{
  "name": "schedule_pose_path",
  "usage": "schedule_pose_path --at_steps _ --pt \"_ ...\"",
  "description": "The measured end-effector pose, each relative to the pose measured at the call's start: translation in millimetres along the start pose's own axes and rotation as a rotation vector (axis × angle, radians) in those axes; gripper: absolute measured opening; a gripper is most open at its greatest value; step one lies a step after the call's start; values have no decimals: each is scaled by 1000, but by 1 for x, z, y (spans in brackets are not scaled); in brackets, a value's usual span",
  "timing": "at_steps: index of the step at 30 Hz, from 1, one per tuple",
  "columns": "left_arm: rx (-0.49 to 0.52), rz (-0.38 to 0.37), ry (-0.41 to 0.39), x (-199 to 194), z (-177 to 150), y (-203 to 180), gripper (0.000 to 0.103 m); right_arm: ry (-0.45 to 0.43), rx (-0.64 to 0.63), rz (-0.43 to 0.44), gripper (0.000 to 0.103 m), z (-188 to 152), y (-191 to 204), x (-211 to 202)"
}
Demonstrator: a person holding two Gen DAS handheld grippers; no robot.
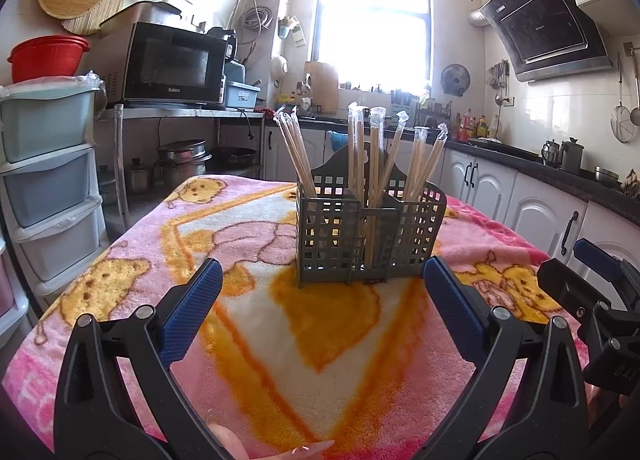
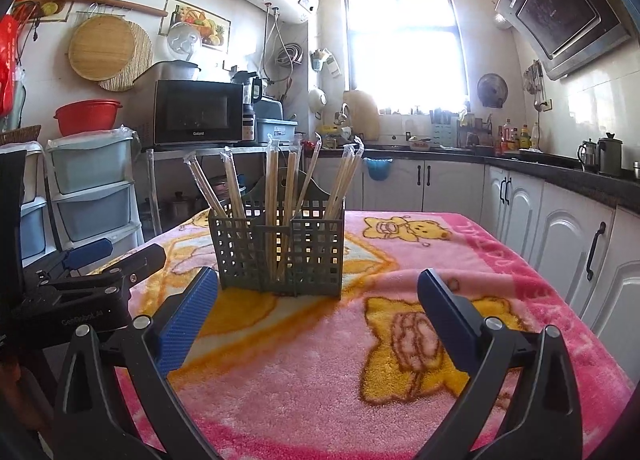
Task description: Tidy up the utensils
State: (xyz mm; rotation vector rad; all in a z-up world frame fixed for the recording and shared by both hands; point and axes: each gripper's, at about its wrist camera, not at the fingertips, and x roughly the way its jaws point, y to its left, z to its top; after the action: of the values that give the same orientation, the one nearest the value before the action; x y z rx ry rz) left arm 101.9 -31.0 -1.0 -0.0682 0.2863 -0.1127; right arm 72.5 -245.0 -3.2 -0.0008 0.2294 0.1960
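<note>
A grey slotted utensil holder (image 1: 368, 236) (image 2: 280, 252) stands upright on the pink blanket-covered table (image 1: 304, 360) (image 2: 320, 372). Several wrapped chopstick pairs (image 1: 360, 156) (image 2: 276, 184) lean in its compartments. My left gripper (image 1: 322, 278) is open, fingers spread wide, a short way in front of the holder with nothing between them. My right gripper (image 2: 318, 288) is also open and empty, near the holder's front right. Each gripper shows at the edge of the other's view: the right gripper (image 1: 592, 280) and the left gripper (image 2: 116, 260).
Stacked plastic drawers (image 1: 48, 188) (image 2: 96, 192) stand left of the table, with a microwave (image 1: 176, 64) on a steel shelf behind. White cabinets (image 2: 560, 236) and a dark counter run along the right. A person's fingertips (image 1: 276, 446) show at the bottom.
</note>
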Motion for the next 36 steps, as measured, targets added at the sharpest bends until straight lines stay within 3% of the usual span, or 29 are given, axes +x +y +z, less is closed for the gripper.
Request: schedule_pose_path --at_steps 36 --pt "-8 -6 4 1 -1 4 93 -1 -10 -1 97 -1 0 1"
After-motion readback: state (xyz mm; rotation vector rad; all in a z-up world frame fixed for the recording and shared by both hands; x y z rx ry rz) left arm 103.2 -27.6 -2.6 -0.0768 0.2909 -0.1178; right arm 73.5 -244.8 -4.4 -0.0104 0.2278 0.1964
